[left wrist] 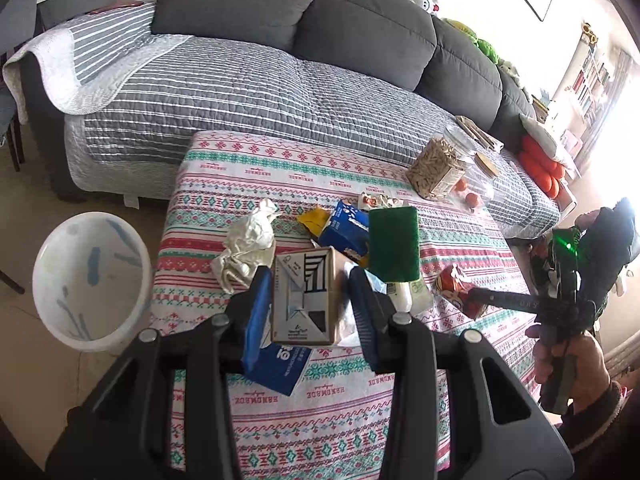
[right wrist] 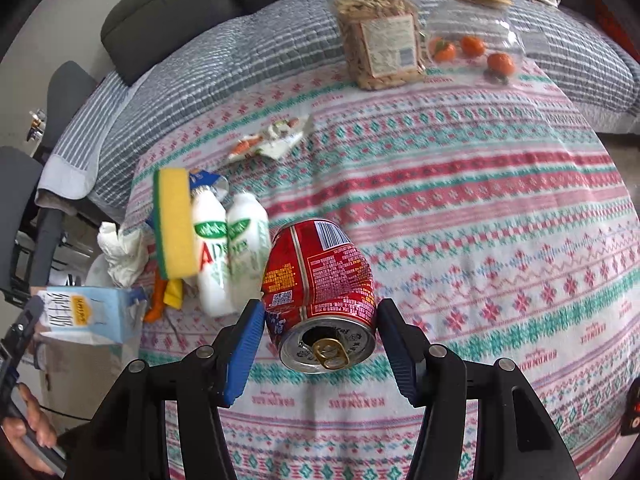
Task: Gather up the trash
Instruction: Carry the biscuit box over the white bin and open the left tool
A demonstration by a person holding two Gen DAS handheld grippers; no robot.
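My left gripper [left wrist: 306, 300] is shut on a brown and white carton [left wrist: 305, 295] and holds it above the patterned tablecloth [left wrist: 280, 412]. The carton also shows in the right wrist view [right wrist: 86, 314]. My right gripper [right wrist: 320, 320] is open, its blue pads on either side of a dented red can [right wrist: 320, 280] lying on the cloth. The can also shows in the left wrist view [left wrist: 456, 288]. Crumpled white tissue [left wrist: 248, 246], a blue package [left wrist: 344, 230], a yellow wrapper [left wrist: 312, 218] and a small printed wrapper [right wrist: 268, 142] lie on the table.
A white bin [left wrist: 92, 280] stands on the floor left of the table. A green and yellow sponge [right wrist: 174, 224] leans on two white bottles [right wrist: 232, 248]. A jar of seeds [right wrist: 380, 32], a jar of tangerines [right wrist: 476, 40] and a grey sofa [left wrist: 280, 60] are at the back.
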